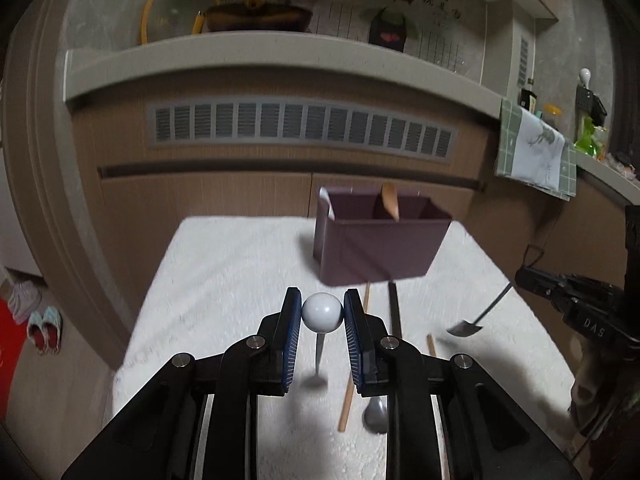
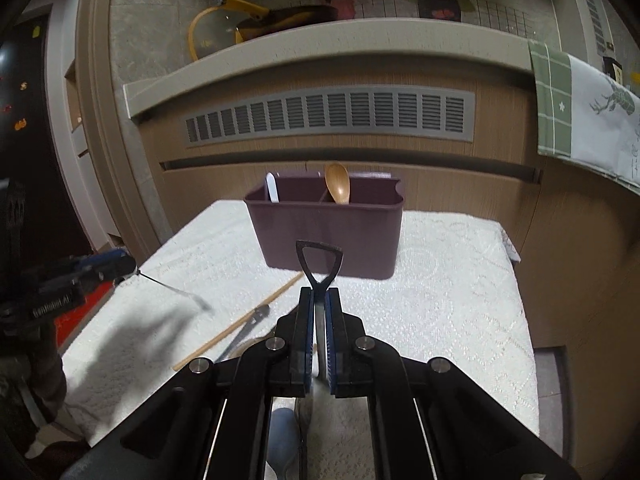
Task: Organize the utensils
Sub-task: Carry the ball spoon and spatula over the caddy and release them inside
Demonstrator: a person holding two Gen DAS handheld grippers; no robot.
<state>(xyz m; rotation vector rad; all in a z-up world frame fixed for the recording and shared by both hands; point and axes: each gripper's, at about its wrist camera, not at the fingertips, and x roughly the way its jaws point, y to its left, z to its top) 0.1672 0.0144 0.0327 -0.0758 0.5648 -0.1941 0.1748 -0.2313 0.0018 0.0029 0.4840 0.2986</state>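
Observation:
My left gripper (image 1: 322, 298) is shut on the white ball end of a thin metal spoon (image 1: 322, 313); its stem hangs down to a small blurred bowl above the cloth. My right gripper (image 2: 320, 294) is shut on a dark shovel-shaped spoon (image 2: 306, 262), whose triangular handle loop sticks out past the pads. In the left wrist view its blade (image 1: 465, 327) hangs at the right. Ahead stands a purple-brown utensil box (image 2: 324, 232) holding a wooden spoon (image 2: 337, 184) and a white utensil (image 2: 272, 188).
A white textured cloth (image 1: 224, 280) covers the table. On it lie a wooden chopstick (image 1: 346, 408), a black chopstick (image 1: 394, 308) and a metal spoon (image 1: 376, 416). Behind the box is a wooden cabinet with a vent (image 2: 332, 114). A towel (image 2: 580, 108) hangs at the right.

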